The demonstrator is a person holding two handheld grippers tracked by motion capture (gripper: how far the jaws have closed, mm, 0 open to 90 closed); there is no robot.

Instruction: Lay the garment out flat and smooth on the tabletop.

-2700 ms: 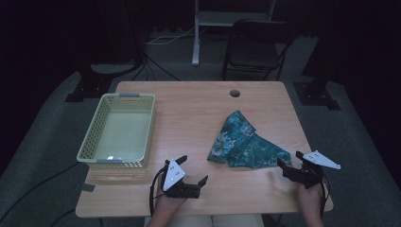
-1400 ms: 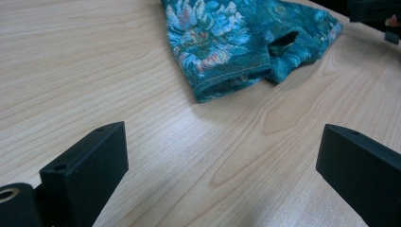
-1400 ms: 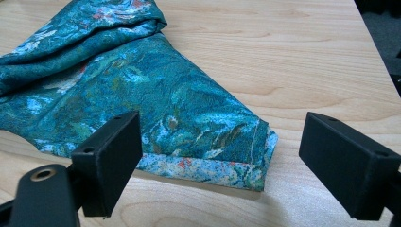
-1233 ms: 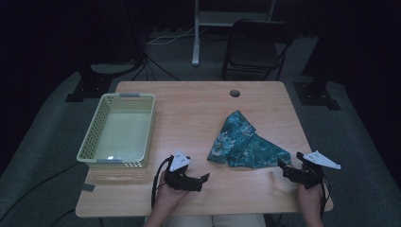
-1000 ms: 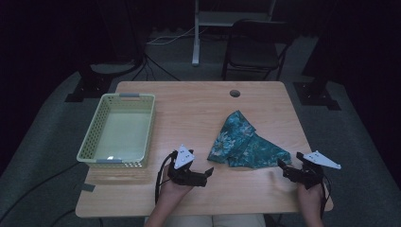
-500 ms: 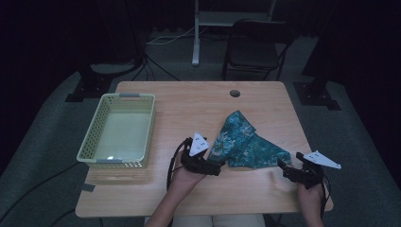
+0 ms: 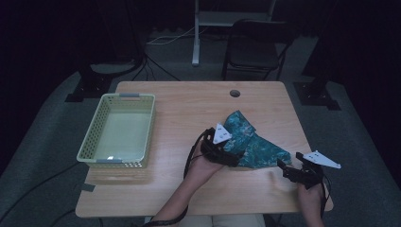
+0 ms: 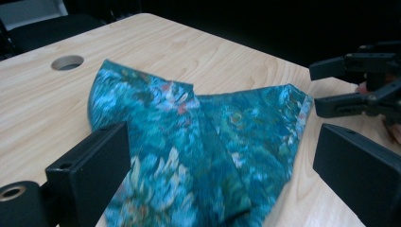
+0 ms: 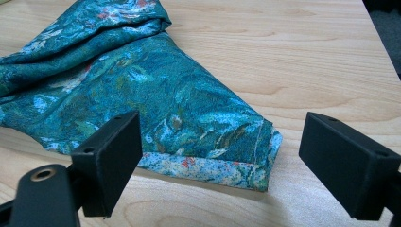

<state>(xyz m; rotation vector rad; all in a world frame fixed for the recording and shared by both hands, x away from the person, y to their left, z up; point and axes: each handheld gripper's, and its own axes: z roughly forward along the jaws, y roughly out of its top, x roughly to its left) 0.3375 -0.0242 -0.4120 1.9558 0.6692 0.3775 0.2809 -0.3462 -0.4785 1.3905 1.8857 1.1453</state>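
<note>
A folded teal cloth with a floral print [image 7: 253, 142] lies on the right half of the wooden table [image 7: 189, 104]. My left gripper [image 7: 228, 160] is open at the cloth's left edge, its jaws spread wide over the fabric [image 8: 208, 156]. My right gripper [image 7: 287, 170] is open just off the cloth's right corner, and that hemmed corner [image 9: 236, 156] lies between its jaws. From the left gripper view, the right gripper [image 8: 331, 87] is seen beyond the cloth's far corner.
A pale green plastic basket [image 7: 90, 142] with nothing in it stands on the left side of the table. A round cable hole [image 7: 234, 93] sits near the far edge. A chair [image 7: 255, 45] and stand legs are behind the table on the dark floor.
My left gripper has travelled from the table's front middle to the right and forward, up to the cloth's left edge. The right gripper has stayed at the cloth's right corner.
</note>
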